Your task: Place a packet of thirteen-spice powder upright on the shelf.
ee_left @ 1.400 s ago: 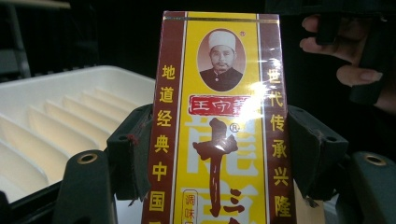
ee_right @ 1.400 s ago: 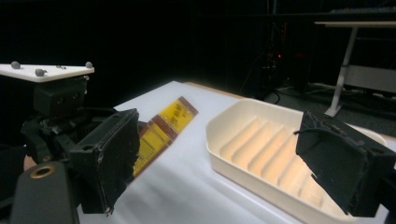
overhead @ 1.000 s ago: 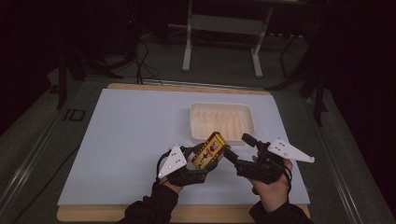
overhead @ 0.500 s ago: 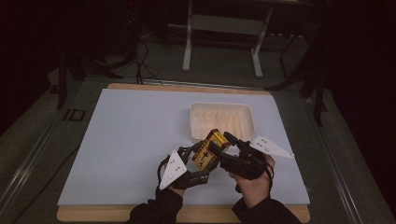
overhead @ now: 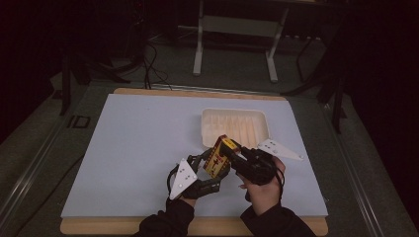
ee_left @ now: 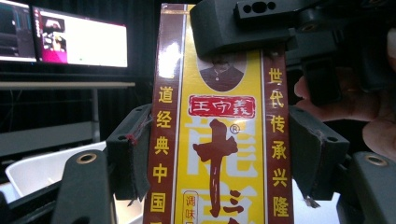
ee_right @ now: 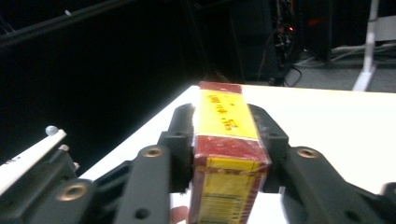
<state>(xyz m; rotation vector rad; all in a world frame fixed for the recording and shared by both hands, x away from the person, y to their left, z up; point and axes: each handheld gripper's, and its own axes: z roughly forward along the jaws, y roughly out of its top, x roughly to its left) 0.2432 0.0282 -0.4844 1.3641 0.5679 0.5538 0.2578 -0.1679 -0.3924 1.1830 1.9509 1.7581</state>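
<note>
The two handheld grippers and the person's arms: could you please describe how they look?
Both the left gripper and the right gripper are black, with linkage arms pinned by brass-coloured rivets and dark padded fingertips. Each carries a pale grey three-cornered plate dotted with small holes. The person wears dark long sleeves.

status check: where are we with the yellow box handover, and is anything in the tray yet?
Done: the left gripper is clamped on the yellow and red box, held above the mat. In hand: the right gripper has just closed its fingers on the box's upper end, so both grip it at once. Left: the left has not released, and the white tray behind looks empty.
</note>
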